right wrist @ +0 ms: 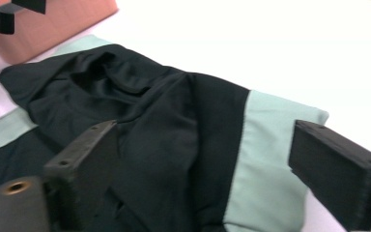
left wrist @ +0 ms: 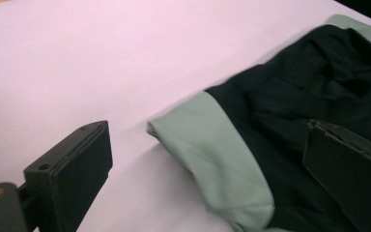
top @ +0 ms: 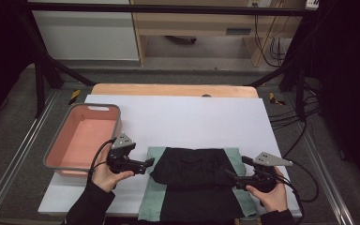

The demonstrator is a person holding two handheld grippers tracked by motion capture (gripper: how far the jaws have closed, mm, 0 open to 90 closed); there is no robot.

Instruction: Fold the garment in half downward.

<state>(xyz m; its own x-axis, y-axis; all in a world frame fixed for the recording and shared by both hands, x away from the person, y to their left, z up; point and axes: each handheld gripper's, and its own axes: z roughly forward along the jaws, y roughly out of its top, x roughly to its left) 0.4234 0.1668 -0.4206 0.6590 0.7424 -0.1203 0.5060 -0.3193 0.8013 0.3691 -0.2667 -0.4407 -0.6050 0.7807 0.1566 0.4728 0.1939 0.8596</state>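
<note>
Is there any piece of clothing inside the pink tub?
No: in the high view the pink tub holds nothing, and the black and green garment lies folded on the white sheet beside it.

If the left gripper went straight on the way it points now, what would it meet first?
Probably the folded black and green garment: the left gripper, jaws open, points at its green left edge, just short of it.

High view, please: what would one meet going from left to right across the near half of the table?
Pink basin → left tool → folded black and green garment → right tool.
</note>
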